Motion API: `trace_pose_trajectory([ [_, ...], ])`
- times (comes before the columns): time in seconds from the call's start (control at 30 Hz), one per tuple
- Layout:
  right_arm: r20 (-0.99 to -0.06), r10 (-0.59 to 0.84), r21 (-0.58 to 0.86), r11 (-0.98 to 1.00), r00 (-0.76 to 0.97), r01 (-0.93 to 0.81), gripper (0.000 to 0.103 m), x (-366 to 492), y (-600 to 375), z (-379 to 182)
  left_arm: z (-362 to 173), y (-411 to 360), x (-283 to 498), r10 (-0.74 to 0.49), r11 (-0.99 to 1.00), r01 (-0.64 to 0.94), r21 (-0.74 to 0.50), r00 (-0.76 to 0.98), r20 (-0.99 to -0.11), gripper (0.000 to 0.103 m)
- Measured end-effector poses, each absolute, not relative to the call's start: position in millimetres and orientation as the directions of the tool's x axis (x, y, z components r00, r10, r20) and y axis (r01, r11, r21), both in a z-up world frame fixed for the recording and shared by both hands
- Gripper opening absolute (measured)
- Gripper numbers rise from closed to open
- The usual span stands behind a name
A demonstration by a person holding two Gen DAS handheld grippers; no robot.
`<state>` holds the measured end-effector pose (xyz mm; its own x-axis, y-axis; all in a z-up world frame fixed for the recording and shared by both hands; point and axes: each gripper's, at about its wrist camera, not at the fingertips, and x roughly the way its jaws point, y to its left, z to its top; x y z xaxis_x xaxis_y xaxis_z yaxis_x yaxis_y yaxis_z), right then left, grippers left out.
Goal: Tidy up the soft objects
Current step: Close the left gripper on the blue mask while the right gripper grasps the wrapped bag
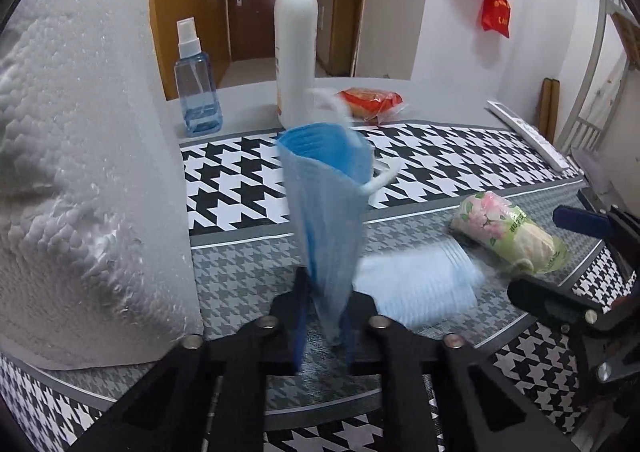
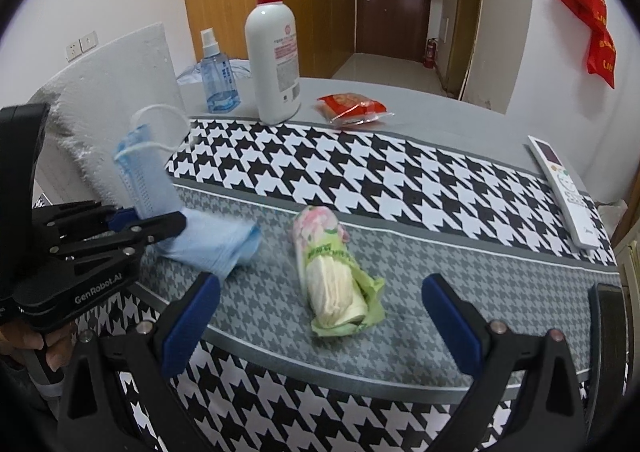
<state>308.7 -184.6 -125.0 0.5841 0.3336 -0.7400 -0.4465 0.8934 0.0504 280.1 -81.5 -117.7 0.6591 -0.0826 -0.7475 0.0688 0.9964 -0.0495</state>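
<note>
Room w/ a brown door behind; worktop (image 2: 460, 120) carries a houndstooth mat (image 2: 360, 176). Paper roll (image 1: 80, 156) crowds your left side, so free room is center and right. Your left hand-held gripper (image 1: 324, 328) is clenched on a mask (image 1: 324, 220), held upright by its bottom edge, prob. to stack it on the second mask (image 2: 216, 244) lying flat just beside. Right hand-held gripper (image 2: 320, 316) is released, jaws wide, hovering w/ the tissue pack (image 2: 336, 272) between its fingers, not touching. Bottles and remote sit well apart at the mat's edges.

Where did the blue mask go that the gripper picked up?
The blue mask is pinched upright in the left gripper, above the second mask lying flat on the tablecloth.
</note>
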Motion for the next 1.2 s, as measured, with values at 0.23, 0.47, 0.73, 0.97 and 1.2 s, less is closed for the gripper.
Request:
trace_pose_trajectory([
  [0.23, -0.738, 0.333, 0.045, 0.892, 0.587, -0.45, 0.102, 314.4, -184.4, -122.2, -115.0, -76.9, 278.0, -0.088, 0.996, 0.064, -0.06, 0.674, -0.734, 0.012],
  [0.47, -0.753, 0.331, 0.038, 0.885, 0.569, -0.464, 0.08, 318.3, -181.1, -125.5, -114.3, -75.9, 274.6, -0.124, 0.992, 0.089, -0.086, 0.678, -0.725, 0.011],
  [0.73, -0.79, 0.311, 0.045, 0.888, 0.528, -0.457, 0.044, 329.2, -178.3, -140.1, -113.9, -78.5, 272.4, -0.138, 0.99, 0.107, -0.088, 0.681, -0.719, 0.011],
  [0.97, -0.792, 0.303, 0.045, 0.894, 0.529, -0.446, 0.032, 329.7, -177.4, -143.6, -112.9, -78.7, 270.8, -0.141, 0.99, 0.112, -0.088, 0.685, -0.715, 0.011],
  [1.2, -0.778, 0.316, 0.055, 0.895, 0.542, -0.443, 0.032, 324.9, -180.4, -136.5, -110.5, -78.7, 268.6, -0.149, 0.989, 0.119, -0.091, 0.692, -0.706, 0.011],
])
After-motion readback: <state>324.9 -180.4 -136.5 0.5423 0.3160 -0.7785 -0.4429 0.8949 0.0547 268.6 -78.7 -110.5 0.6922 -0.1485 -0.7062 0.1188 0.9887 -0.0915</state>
